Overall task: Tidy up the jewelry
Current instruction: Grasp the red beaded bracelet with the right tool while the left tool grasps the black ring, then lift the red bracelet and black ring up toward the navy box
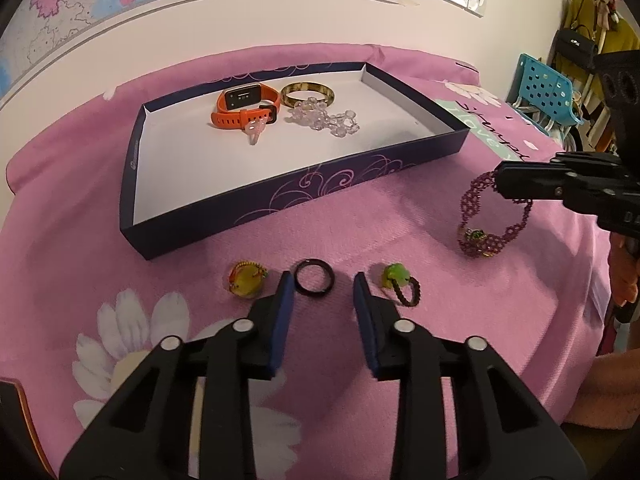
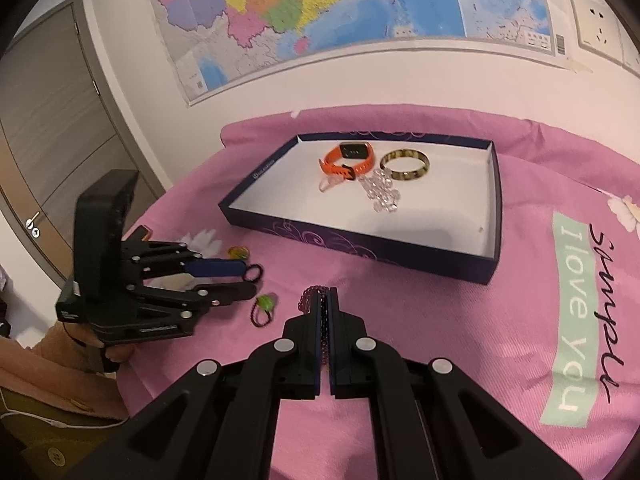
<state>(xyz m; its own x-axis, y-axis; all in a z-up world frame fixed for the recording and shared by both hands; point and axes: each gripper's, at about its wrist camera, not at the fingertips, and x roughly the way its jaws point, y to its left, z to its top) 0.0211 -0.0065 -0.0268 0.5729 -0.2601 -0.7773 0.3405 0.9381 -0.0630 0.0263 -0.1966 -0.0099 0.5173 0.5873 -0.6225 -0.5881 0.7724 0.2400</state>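
- Purple beads fill my right-wrist view: the bracelet is pinched between the nearly closed fingers of my right gripper, at lower centre of the frame.
- From my left wrist view the same bracelet hangs as a loop from the right gripper at the right edge, its lower end with a green-and-gold charm down at the cloth; I cannot tell if it touches.
- My left gripper stands wide open with nothing in it, low over the pink cloth at bottom centre.
- A black ring lies flat on the cloth between the tips of its blue pads, apart from both.
- A yellow ring lies just left of the left pad; a green ring on a dark beaded band lies just right of the other.
- The box, navy outside and white inside, sits on the cloth above the rings, in the centre of the frame.
- Inside it, toward the far wall: an orange watch, a bangle to its right, a clear bead string in front of the bangle, and a small pink piece touching the watch strap.
- A map hangs on the wall across the top of the right-wrist frame.
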